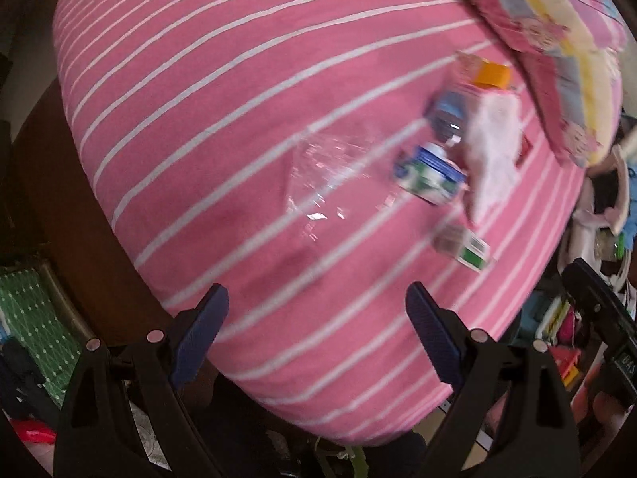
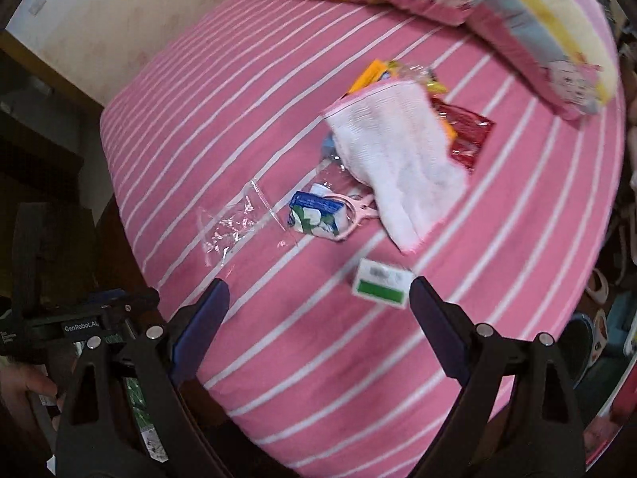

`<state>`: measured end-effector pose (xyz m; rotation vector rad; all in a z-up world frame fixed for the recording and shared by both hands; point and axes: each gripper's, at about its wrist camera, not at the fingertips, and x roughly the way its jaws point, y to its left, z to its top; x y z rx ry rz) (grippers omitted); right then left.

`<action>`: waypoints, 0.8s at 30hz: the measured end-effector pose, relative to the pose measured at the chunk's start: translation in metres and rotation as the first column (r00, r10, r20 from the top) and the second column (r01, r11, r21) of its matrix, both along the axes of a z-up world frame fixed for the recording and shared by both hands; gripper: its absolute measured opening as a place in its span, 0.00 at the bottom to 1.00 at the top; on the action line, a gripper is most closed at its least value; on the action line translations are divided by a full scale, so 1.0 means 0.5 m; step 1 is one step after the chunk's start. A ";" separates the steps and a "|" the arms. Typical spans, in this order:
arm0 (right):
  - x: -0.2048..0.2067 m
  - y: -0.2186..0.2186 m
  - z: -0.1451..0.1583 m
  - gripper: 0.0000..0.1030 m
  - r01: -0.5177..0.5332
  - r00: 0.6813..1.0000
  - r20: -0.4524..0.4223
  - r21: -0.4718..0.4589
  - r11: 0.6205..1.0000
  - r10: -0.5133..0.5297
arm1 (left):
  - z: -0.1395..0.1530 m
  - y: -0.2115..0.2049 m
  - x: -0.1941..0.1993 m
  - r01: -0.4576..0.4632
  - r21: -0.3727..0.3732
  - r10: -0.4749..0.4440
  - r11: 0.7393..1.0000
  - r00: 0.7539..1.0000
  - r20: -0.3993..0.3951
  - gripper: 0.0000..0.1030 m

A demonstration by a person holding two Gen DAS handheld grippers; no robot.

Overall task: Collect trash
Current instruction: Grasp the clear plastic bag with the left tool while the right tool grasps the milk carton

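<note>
Left gripper (image 1: 317,308): jaws spread wide, nothing between them, hanging over the near edge of the pink striped bed (image 1: 199,99).
Right gripper (image 2: 319,304): jaws wide apart too, empty, above the same bed (image 2: 278,358).
Clear plastic bag (image 2: 235,225): crumpled, ahead of the right jaws and a little left; in the left view (image 1: 322,175) it's straight ahead, all glare.
Green-and-white box (image 2: 381,283): just ahead of the right finger, print blurred.
Blue-and-white carton (image 2: 316,215): farther ahead, touching a pink clip (image 2: 360,209).
White cloth (image 2: 394,163): beyond the jaws, covering much of the pile.
Hidden: orange packet (image 2: 370,73) and red wrapper (image 2: 467,135) peek out from under the cloth; labels unreadable.
Cut off: patterned pillow (image 2: 517,20) runs past the top right.
</note>
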<state>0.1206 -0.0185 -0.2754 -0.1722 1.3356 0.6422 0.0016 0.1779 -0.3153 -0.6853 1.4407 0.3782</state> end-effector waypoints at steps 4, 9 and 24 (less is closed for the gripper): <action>0.034 0.058 -0.075 0.88 -0.036 0.999 -0.022 -0.033 0.999 0.035 | -0.055 0.033 0.029 0.011 -0.012 -0.011 1.000 1.000 -0.002 0.85; 0.055 0.092 -0.120 0.88 -0.065 0.997 -0.033 -0.054 0.996 0.064 | -0.103 0.051 0.068 0.035 -0.025 -0.035 0.999 0.999 -0.003 0.85; 0.131 0.162 -0.273 0.82 -0.118 0.990 -0.091 -0.143 0.983 0.106 | -0.217 0.083 0.178 0.124 -0.005 -0.124 0.992 0.991 -0.045 0.85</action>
